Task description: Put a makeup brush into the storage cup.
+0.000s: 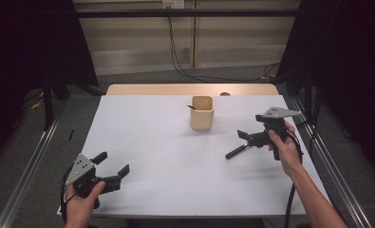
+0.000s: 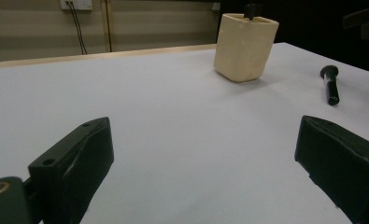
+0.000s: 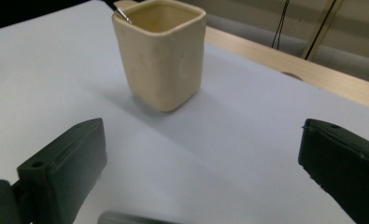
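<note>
A cream square cup stands upright on the white table, right of centre towards the back, with a thin dark item leaning out of its left rim. A black rod-like tool lies flat on the table, just below my right gripper. That gripper is open and empty and faces the cup. My left gripper stands open and empty at the front left corner. In the left gripper view the cup and the tool lie far ahead of my open left gripper.
A bare wooden strip runs along the table's far edge. Metal rails flank both sides of the table. Cables trail over the floor behind it, and dark curtains hang at the left and right.
</note>
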The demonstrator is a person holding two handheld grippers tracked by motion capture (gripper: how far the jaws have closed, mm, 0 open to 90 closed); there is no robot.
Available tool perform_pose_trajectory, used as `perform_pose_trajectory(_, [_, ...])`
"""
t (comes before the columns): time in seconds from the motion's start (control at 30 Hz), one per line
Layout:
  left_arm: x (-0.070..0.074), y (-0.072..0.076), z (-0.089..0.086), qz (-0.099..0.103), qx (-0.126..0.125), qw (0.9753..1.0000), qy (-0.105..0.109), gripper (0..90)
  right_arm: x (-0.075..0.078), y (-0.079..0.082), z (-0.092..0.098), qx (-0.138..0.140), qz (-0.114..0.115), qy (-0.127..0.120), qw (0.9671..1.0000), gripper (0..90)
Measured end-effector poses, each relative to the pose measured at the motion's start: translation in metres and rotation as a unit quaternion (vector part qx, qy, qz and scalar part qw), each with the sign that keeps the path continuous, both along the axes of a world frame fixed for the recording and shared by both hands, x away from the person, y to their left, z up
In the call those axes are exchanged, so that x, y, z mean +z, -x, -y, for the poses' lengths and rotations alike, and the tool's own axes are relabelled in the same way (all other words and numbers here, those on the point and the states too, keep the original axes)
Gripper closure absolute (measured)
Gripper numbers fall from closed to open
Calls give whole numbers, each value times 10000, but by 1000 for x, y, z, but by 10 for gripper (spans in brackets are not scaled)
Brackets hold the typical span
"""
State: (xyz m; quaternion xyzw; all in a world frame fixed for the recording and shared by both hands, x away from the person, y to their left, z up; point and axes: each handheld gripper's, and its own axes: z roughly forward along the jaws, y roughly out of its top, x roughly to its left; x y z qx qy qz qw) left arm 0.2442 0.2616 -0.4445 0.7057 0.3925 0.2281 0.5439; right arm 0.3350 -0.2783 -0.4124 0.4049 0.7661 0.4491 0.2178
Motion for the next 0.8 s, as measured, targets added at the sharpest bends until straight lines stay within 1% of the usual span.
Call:
perform_pose_trajectory(0.07, [0,0,0,-6,4,10000,1,47,0,-2,2,57,-137,77,9999,8])
perform_pose_trajectory(0.13, [1,1,1,8,22,10000,26,47,0,-3,3,81,-202,131,9997,9])
perform_pose_trajectory(0.17, [1,2,2,7,7,10000,24,45,0,-4,3,112,-293,147,9994,10])
perform_pose_trajectory(0.2, [1,2,3,14,-4,10000,32,44,0,-5,3,188,-341,189,9991,9])
perform_pose_trajectory(0.3, [1,2,4,9,-44,10000,-27,44,1,-8,3,305,-495,400,9975,11])
perform_pose_trajectory(0.37, [1,2,4,7,-43,10000,-45,45,2,-10,2,458,-669,493,9955,13])
perform_pose_trajectory(0.4, [1,2,4,18,-39,10000,-18,45,2,-11,1,500,-742,539,9945,19])
perform_pose_trajectory(0.43, [1,2,3,16,-33,10000,-14,45,2,-12,1,555,-803,669,9930,32])
perform_pose_trajectory(0.47, [1,2,3,17,-30,10000,-15,45,2,-13,0,641,-872,725,9915,48])
perform_pose_trajectory(0.53, [1,2,4,41,25,10000,-80,45,3,-15,0,818,-1028,732,9886,40])
perform_pose_trajectory(0.57, [1,2,4,42,22,9999,-94,45,4,-16,0,833,-1080,775,9876,39])
perform_pose_trajectory(0.6, [0,2,4,14,-13,10000,-64,45,5,-17,-1,863,-1170,858,9856,38])
perform_pose_trajectory(0.7, [0,2,4,23,-5,10000,-67,45,7,-22,-1,1047,-1381,1068,9791,36])
perform_pose_trajectory(0.73, [0,2,4,17,-3,10000,-54,45,7,-23,-1,1097,-1394,1124,9777,36])
perform_pose_trajectory(0.77, [0,2,4,16,2,10000,-54,45,7,-24,-2,1108,-1530,1193,9747,36])
perform_pose_trajectory(0.8, [0,2,4,6,14,10000,-22,45,7,-25,-2,1162,-1584,1231,9728,36])
